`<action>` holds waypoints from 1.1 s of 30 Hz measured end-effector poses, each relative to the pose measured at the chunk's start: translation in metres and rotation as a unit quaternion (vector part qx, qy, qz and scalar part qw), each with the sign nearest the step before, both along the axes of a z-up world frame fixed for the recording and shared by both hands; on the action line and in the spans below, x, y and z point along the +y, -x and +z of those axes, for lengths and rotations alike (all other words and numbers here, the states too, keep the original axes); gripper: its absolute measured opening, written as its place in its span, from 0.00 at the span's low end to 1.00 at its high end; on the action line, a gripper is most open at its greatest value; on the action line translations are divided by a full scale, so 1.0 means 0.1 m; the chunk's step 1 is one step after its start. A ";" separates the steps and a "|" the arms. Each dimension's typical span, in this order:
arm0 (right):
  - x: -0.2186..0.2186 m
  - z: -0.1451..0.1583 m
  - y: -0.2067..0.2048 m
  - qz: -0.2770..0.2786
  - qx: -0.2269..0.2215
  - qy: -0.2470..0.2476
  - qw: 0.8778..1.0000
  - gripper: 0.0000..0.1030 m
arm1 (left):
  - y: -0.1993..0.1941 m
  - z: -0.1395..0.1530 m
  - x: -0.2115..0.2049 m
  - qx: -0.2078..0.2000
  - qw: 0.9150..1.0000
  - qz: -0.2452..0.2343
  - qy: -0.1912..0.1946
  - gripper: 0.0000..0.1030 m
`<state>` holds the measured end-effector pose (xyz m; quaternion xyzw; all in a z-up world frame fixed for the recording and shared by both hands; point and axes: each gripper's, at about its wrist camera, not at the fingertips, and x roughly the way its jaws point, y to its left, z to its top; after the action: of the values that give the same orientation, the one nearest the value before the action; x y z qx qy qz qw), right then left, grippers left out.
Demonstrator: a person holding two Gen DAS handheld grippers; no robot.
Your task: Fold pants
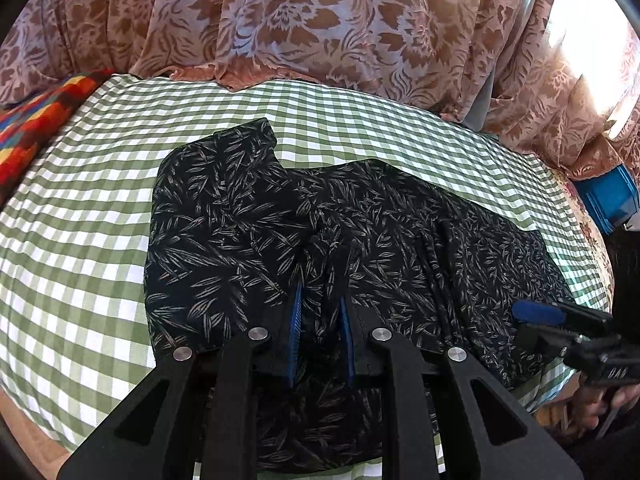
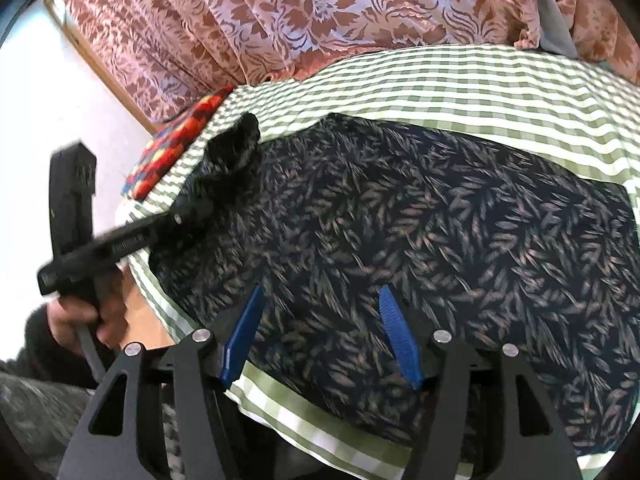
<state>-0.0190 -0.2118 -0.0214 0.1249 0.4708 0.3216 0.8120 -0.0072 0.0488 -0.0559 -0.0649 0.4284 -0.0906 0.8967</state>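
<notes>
Black pants (image 1: pixel 240 220) with a pale leaf print lie spread on a green-and-white checked cloth (image 1: pixel 80 220). My left gripper (image 1: pixel 321 320) is shut on a fold of the pants at their near edge, with dark fabric pinched between its blue pads. In the right wrist view the left gripper (image 2: pixel 196 208) reaches in from the left, and a bunched lump of fabric rises just past its tip. My right gripper (image 2: pixel 322 332) stands open over the near edge of the pants (image 2: pixel 440 220), its blue pads wide apart. It also shows low at the right edge of the left wrist view, the right gripper (image 1: pixel 532 324).
A pink floral curtain (image 1: pixel 320 20) hangs behind the checked surface. A bright multicoloured cloth (image 1: pixel 36 128) lies at the far left edge. A blue box (image 1: pixel 612 200) sits at the right. A person's hand (image 2: pixel 80 316) holds the left gripper's handle.
</notes>
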 end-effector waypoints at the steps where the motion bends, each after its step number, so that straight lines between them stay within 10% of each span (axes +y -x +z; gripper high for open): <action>1: 0.01 0.01 -0.03 0.001 0.003 -0.008 1.000 0.59 | -0.01 0.00 -0.01 0.000 1.000 -0.001 -0.003 0.16; 18: 0.65 0.05 -0.58 0.063 0.073 -0.115 0.989 0.71 | 0.03 0.04 0.05 0.004 1.000 0.001 0.004 0.16; 26: 0.86 -0.04 -0.84 0.079 0.128 -0.175 0.973 0.80 | 0.10 0.24 0.34 -0.015 0.995 0.004 0.097 0.16; 33: 1.11 -0.01 -1.03 0.091 0.164 -0.219 0.957 0.88 | 0.14 0.28 0.20 -0.021 0.998 -0.020 0.059 0.16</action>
<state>0.0838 -0.1012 -0.0228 0.3075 0.5249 0.4649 0.6433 -0.0209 0.0691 -0.0275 -0.1069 0.4045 -0.1352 0.8981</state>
